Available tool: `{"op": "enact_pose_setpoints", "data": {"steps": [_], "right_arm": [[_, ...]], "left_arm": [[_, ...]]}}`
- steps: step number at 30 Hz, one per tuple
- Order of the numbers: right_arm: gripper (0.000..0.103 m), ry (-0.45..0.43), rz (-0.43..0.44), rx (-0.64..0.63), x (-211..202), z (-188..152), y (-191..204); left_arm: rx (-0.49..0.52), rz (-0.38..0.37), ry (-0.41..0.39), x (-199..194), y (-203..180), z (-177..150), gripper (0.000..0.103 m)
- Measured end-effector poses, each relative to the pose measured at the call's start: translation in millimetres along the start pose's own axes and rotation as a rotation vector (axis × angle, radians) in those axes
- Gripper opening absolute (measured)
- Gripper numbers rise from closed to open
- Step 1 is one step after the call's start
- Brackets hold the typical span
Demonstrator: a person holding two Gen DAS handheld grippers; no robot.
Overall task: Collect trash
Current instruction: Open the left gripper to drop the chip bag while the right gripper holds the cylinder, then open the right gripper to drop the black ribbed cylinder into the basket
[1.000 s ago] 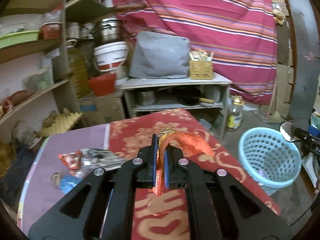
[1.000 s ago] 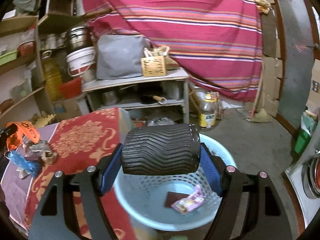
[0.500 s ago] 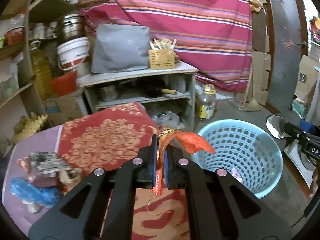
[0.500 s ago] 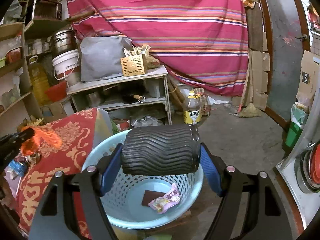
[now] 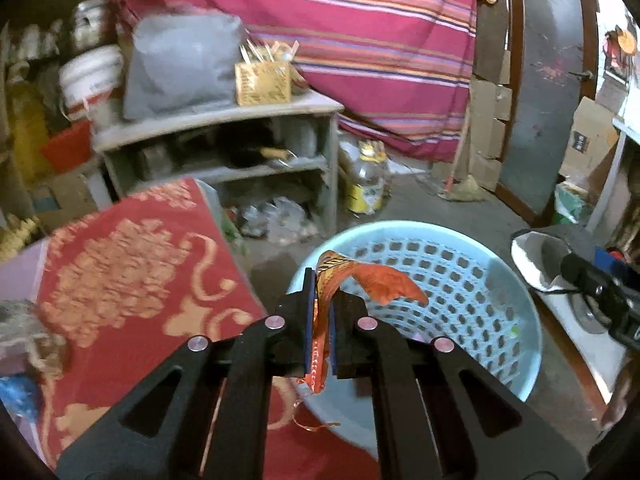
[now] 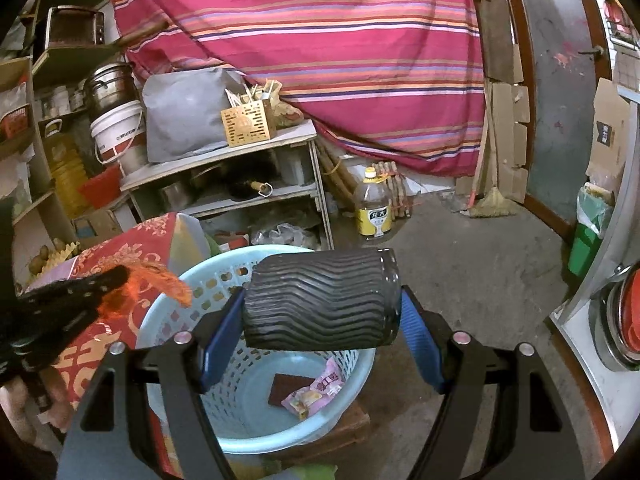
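Note:
My left gripper (image 5: 320,280) is shut on an orange wrapper (image 5: 380,284), whose loose end flaps over the near rim of the light blue basket (image 5: 480,264). The right wrist view shows the same left gripper (image 6: 116,278) at the left with the orange wrapper (image 6: 168,280) above the basket (image 6: 200,288). My right gripper (image 6: 322,300) is shut on a black ribbed cup (image 6: 320,300) lying sideways between its blue pads, held over the basket. Inside the basket lie a pink wrapper (image 6: 320,388) and a brown square (image 6: 290,388).
A table with a red patterned cloth (image 5: 120,280) stands left of the basket, with more trash (image 5: 24,344) at its left end. Behind are a grey shelf unit (image 6: 240,168), an oil bottle (image 6: 374,212) on the floor and a striped curtain (image 6: 320,40).
My left gripper carried the orange wrapper right from above the table to the basket's rim. My right gripper with the black cup drifted slightly right over the basket.

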State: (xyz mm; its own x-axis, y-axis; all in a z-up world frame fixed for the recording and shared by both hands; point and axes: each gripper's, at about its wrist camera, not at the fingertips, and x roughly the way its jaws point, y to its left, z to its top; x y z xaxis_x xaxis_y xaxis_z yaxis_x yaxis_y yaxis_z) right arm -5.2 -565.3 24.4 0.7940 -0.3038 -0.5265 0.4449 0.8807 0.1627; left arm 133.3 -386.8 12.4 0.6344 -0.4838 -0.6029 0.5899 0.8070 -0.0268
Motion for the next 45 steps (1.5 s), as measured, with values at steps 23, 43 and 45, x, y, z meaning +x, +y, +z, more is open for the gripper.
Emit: {"op": "enact_pose_setpoints", "data": {"steps": [23,43,45], "right_arm": [[0.074,0.058,0.039,-0.025,19.2,-3.7,30.6],[0.090,0.018,0.106,-0.088,-4.9,2.8,103.5],[0.090,0.007,0.124,-0.121,-14.3,-0.3,122.9]], "left_arm": [[-0.055,0.179,-0.072,-30.7,42.9,-7.2,0.088],[-0.193,0.412,-0.215,-154.7,173.3,-28.4,0.097],[-0.205,0.436,-0.229,-171.9,187.6,-33.7,0.097]]}}
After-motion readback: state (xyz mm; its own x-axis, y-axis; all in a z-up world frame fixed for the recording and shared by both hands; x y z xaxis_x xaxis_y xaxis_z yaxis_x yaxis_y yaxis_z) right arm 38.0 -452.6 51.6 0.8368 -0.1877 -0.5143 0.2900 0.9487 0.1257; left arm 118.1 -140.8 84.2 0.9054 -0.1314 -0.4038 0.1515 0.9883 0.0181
